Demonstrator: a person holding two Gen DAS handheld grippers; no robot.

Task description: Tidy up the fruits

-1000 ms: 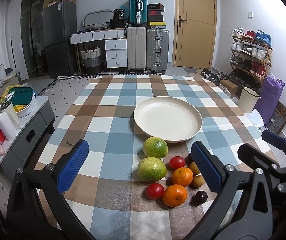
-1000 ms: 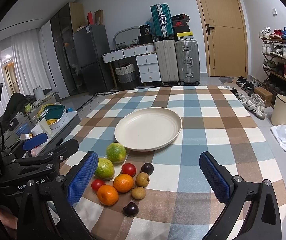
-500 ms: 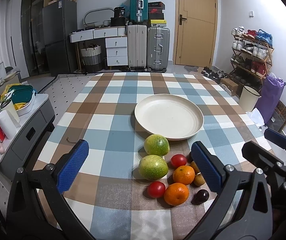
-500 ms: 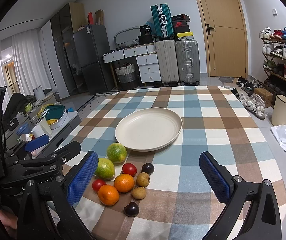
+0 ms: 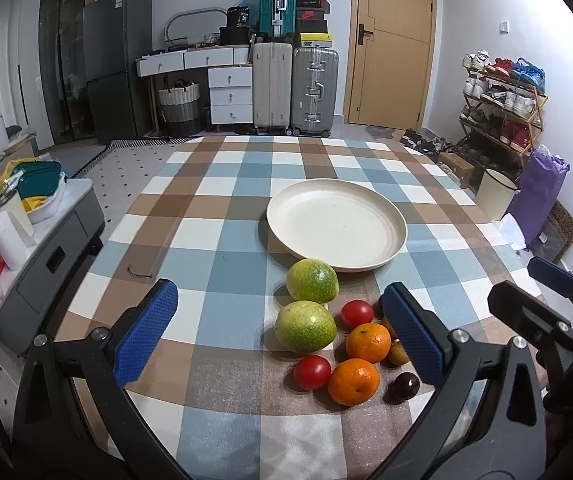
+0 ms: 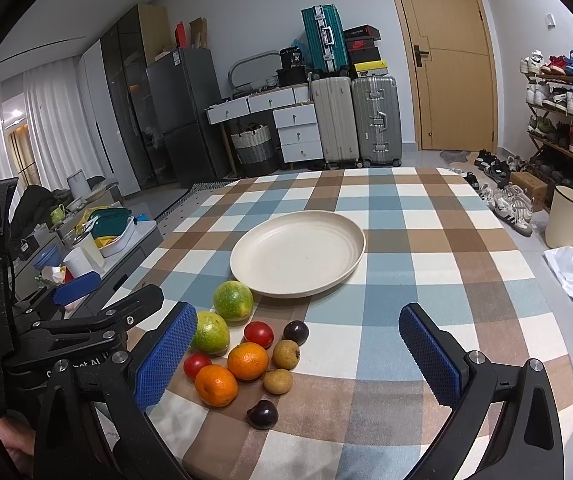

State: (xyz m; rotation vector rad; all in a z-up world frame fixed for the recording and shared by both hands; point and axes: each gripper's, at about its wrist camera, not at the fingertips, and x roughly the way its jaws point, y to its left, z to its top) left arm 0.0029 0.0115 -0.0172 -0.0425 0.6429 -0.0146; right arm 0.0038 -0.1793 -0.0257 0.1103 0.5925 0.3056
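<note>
A cream plate (image 5: pixel 336 226) (image 6: pixel 298 254) lies empty on the checked tablecloth. In front of it sits a cluster of fruit: two green citrus (image 5: pixel 305 326) (image 6: pixel 233 301), two oranges (image 5: pixel 353 381) (image 6: pixel 248 361), two red tomatoes (image 5: pixel 313 372) (image 6: pixel 259 333), two brown kiwis (image 6: pixel 286 354), and two dark plums (image 5: pixel 405 386) (image 6: pixel 262 414). My left gripper (image 5: pixel 278 334) is open and empty above the near fruit. My right gripper (image 6: pixel 298 360) is open and empty, just right of the cluster.
The table (image 5: pixel 222 208) carries only the plate and fruit. A grey side cabinet (image 5: pixel 46 240) with cups and containers stands to the left. A shoe rack (image 5: pixel 502 108), bin (image 5: pixel 494 194) and purple bag stand to the right. Suitcases and a door are at the back.
Both grippers have crept slightly forward toward the fruit; the fruit and plate have not moved. Both stay open.
</note>
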